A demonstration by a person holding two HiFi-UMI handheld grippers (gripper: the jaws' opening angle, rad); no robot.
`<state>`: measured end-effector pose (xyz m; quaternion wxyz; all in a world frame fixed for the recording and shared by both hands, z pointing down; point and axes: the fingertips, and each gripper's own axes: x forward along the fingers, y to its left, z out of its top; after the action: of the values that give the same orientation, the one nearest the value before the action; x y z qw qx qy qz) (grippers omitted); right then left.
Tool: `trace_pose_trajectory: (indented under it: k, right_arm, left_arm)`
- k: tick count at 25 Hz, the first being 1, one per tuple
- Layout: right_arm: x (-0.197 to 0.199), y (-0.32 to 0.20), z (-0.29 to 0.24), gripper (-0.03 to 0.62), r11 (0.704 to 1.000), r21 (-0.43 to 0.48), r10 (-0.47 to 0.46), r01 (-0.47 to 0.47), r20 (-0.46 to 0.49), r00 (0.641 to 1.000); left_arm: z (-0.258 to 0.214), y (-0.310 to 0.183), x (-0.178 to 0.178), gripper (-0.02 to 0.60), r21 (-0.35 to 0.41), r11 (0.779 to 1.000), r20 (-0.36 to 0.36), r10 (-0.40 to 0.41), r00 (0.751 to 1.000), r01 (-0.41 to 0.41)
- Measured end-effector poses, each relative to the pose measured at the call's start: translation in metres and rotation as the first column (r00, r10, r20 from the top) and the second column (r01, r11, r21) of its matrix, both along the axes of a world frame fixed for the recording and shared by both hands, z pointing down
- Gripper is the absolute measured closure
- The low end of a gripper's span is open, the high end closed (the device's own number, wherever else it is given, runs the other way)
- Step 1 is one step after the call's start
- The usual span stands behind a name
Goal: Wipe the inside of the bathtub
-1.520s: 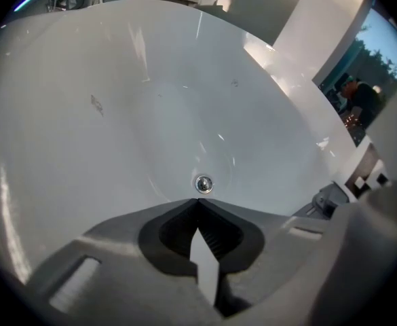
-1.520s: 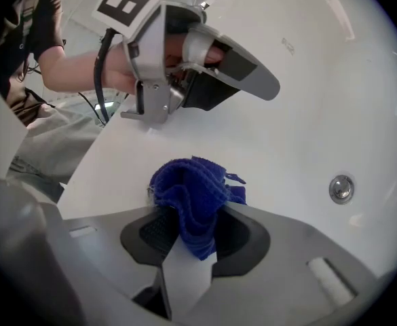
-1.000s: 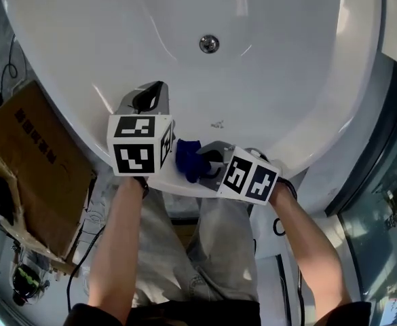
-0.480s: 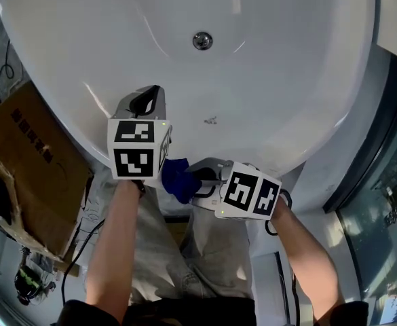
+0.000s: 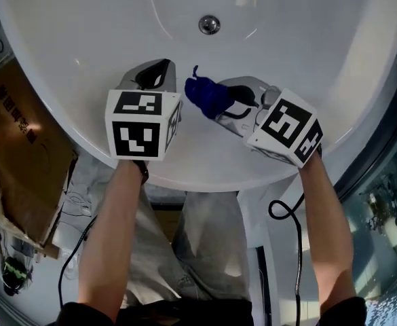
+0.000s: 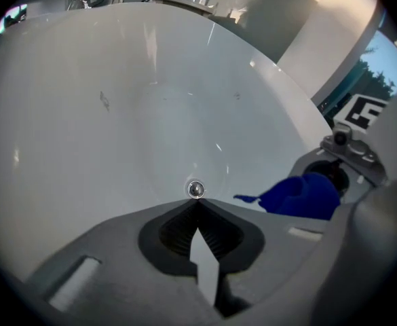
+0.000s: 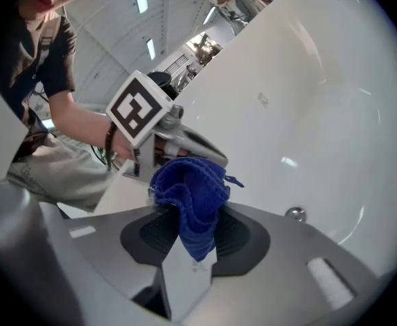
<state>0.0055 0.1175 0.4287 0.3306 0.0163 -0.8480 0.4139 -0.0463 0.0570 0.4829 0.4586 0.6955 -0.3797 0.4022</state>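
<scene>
A white bathtub (image 5: 307, 32) fills the view, with one drain (image 5: 209, 24) at its bottom. The right gripper (image 5: 222, 104) is clamped on one bunched blue cloth (image 5: 207, 94) over the near inner slope. Just beside it, the left gripper (image 5: 159, 72) has its jaws together on nothing. Open basin stretches ahead of both. One cardboard box (image 5: 15, 148) sits outside the tub's left rim.

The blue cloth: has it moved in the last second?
Yes. Clamped in the right gripper, the blue cloth has gone from the near rim of the bathtub forward over the basin, closer to the drain.
</scene>
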Motion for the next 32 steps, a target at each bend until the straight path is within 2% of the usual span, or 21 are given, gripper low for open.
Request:
trace_pose_trajectory:
  k: [4,9,13,16,24,27,32]
  right_arm:
    - [0.008,-0.031,0.045,0.464,0.988,0.070,-0.134,0.140,-0.077,0.988]
    - [0.012,-0.034,0.110,0.464,0.970,0.026,-0.237,0.243,-0.153,0.959]
    - [0.047,-0.022,0.143,0.464,0.948,0.005,-0.305,0.317,-0.258,0.917]
    - [0.058,-0.015,0.170,0.464,0.929,0.002,-0.350,0.370,-0.327,0.878]
    - [0.063,0.010,0.224,0.464,0.917,-0.065,-0.386,0.394,-0.397,0.833]
    - [0.065,0.026,0.236,0.462,0.902,-0.097,-0.422,0.421,-0.414,0.807]
    - [0.077,0.024,0.233,0.464,0.901,-0.157,-0.432,0.404,-0.413,0.802]
  left_arm:
    - [0.010,-0.001,0.011,0.577,0.007,0.999,-0.043,-0.034,0.998,0.034]
    - [0.020,0.006,0.029,0.577,-0.008,0.999,-0.074,-0.051,0.996,0.051]
    - [0.009,0.013,0.050,0.577,-0.045,0.993,-0.080,-0.110,0.991,0.107]
    - [0.005,0.006,0.058,0.577,-0.016,0.996,-0.106,-0.087,0.991,0.086]
    - [0.026,0.012,0.044,0.577,-0.044,0.995,-0.110,-0.094,0.989,0.090]
    - [0.034,0.020,0.040,0.577,-0.062,0.995,-0.110,-0.079,0.991,0.073]
    - [0.028,0.017,0.057,0.577,-0.089,0.995,-0.134,-0.046,0.990,0.034]
